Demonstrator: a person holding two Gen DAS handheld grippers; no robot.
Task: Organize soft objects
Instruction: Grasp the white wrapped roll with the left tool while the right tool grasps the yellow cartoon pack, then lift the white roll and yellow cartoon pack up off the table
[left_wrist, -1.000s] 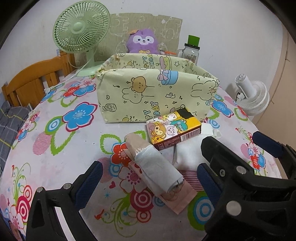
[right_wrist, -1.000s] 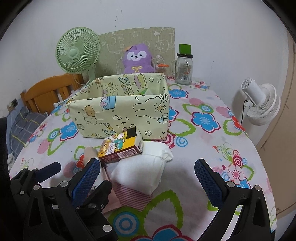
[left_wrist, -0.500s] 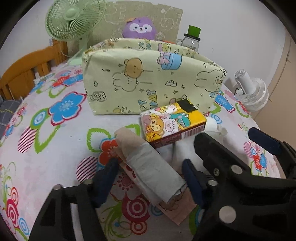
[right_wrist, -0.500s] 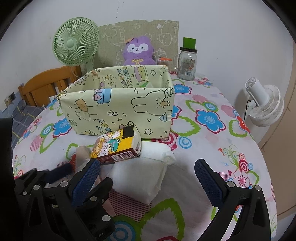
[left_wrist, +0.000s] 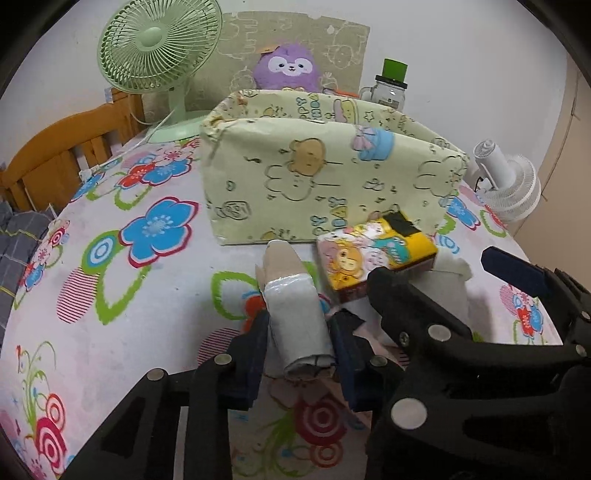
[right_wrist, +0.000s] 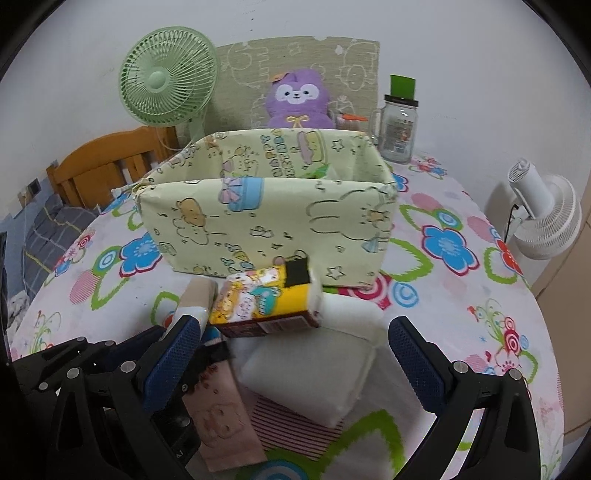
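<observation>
My left gripper (left_wrist: 299, 347) has its jaws closing, and both blue pads press the sides of a rolled grey and beige cloth (left_wrist: 295, 314) on the flowered tablecloth (left_wrist: 147, 295). A pink cloth (right_wrist: 221, 417) lies under the roll. A yellow cartoon tissue pack (left_wrist: 373, 254) leans on a white soft pack (right_wrist: 310, 373) just behind. My right gripper (right_wrist: 295, 354) stands open, its fingers on either side of the white pack without touching it. A pale yellow cartoon fabric box (right_wrist: 266, 221) stands open-topped behind them.
A purple plush toy (right_wrist: 297, 99), a green desk fan (right_wrist: 168, 81) and a glass jar with a green lid (right_wrist: 399, 125) stand at the back of the table. A wooden chair (right_wrist: 103, 162) is at the left, a white fan (right_wrist: 543, 218) at the right edge.
The left jaws have come in from wide apart onto the rolled cloth, which now lies in line with the fingers. The right gripper has edged forward over the white pack.
</observation>
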